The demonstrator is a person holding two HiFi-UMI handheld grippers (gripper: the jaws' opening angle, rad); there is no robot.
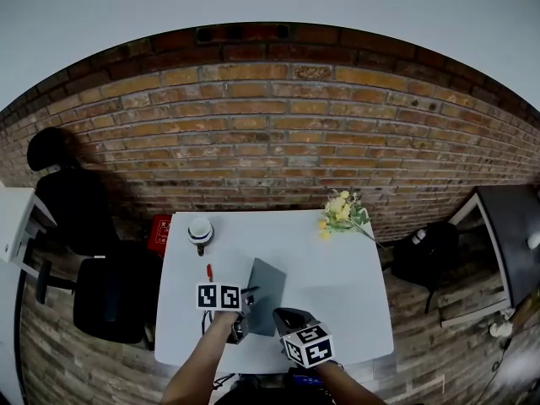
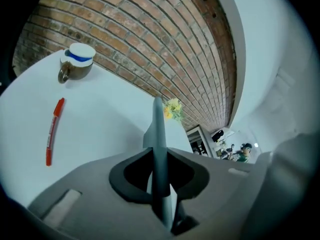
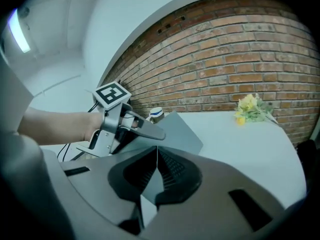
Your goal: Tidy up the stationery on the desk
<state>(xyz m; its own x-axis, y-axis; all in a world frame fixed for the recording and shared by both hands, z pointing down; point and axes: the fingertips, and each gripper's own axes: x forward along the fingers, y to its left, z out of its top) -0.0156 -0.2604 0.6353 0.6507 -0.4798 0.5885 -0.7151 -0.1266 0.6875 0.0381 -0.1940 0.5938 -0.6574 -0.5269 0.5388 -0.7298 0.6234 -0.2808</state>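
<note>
Red-brown brick wall point(image 1: 270, 133) behind white desk point(image 1: 354, 302), plain white surface above. Black office chair point(image 1: 101, 285) left of desk on brown patterned floor point(image 1: 439, 353). Dark table point(image 1: 515, 226) far right, black bag point(image 1: 426, 256) beside. Lit ceiling strip point(image 3: 20, 31).

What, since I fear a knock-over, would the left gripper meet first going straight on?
Probably the yellow flowers across the table, beyond the grey folder the left gripper holds; depth unclear.

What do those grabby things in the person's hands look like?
Each tool is grey, with dark pads inside its jaws. The left tool and right tool each carry a white cube with black square markers. A black cable hangs behind the left one. No sleeves cover the forearms.
</note>
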